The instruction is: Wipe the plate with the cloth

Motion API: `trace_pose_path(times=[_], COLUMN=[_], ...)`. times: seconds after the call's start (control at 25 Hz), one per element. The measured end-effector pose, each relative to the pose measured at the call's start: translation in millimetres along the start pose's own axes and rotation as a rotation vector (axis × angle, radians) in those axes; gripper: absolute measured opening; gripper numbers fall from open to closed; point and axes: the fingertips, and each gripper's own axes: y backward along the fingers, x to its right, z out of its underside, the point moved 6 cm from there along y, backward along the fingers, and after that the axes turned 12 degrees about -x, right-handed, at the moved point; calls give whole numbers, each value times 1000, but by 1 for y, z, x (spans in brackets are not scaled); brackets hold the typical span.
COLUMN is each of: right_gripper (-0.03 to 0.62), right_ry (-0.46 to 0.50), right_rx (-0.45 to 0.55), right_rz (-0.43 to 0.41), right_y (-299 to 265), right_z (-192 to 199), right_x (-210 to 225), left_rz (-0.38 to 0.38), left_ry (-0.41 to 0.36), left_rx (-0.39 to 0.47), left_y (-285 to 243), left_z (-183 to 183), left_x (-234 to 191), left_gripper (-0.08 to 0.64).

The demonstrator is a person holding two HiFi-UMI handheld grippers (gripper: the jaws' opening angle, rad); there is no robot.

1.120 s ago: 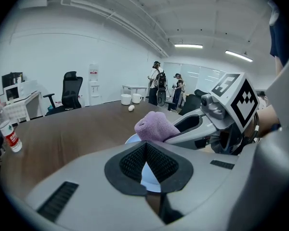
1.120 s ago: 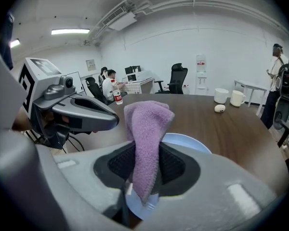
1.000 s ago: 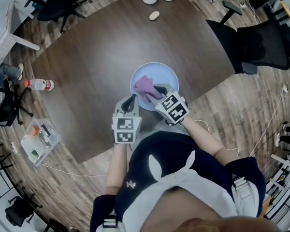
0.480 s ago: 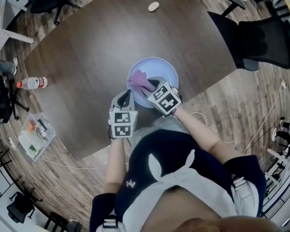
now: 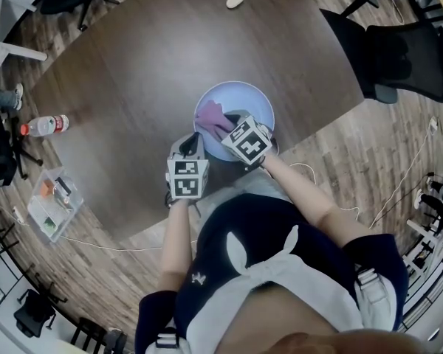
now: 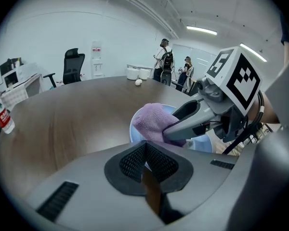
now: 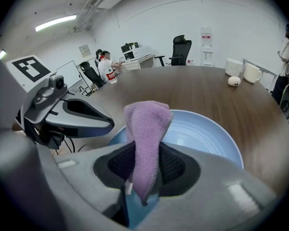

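Note:
A light blue plate (image 5: 245, 103) lies near the front edge of the dark wooden table (image 5: 133, 87). My right gripper (image 5: 224, 129) is shut on a purple cloth (image 5: 210, 115), which stands up between its pads (image 7: 171, 165) and hangs over the plate's near-left part (image 7: 207, 134). The cloth (image 7: 145, 138) is folded into a thick wad. My left gripper (image 5: 195, 141) sits just left of the plate's near rim, its jaws closed tip to tip with nothing between them (image 6: 145, 150). From the left gripper view the cloth (image 6: 151, 124) and a right gripper finger (image 6: 185, 121) are in front.
A water bottle (image 5: 43, 125) and a clear plastic box (image 5: 52, 201) are at the left. A black office chair (image 5: 399, 50) stands right of the table. Two white cups (image 7: 243, 69) and a small pale object (image 5: 235, 0) sit at the table's far end. People stand in the background (image 6: 164, 61).
Both grippers have sunk toward the table and plate. The right one has brought the cloth down over the plate's near-left part.

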Motion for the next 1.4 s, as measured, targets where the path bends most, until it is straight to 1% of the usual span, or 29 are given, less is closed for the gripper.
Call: trace_pose_path(times=[0.28,0.44,0.6,0.8,0.96,1.4], right_gripper=[127,127,127,127,127,130], right_ry=[-6,9,3,19,2,-8], right_rx=[-24,-50,-59,-67,-73,-60], right_rz=[-21,-15,-19,-21,-37,-39], right_y=[-12,-18,-25,-26,-28,-34], right_z=[2,4,1,0,1,-5], right_x=[0,-1,-4,-1,-2,10], left_rz=[6,11,17,22,23,20], left_ry=[-9,-9,-14,-18,-26,-23], left_rx=[-53,-67,-77,-80,-81,-80], left_y=[-15,-19,-20,-22,-21,-20], left_z=[9,13,15,15,16,16], left_x=[0,0,-2,0,0,-3], left_gripper=[5,5,5,5,5,5])
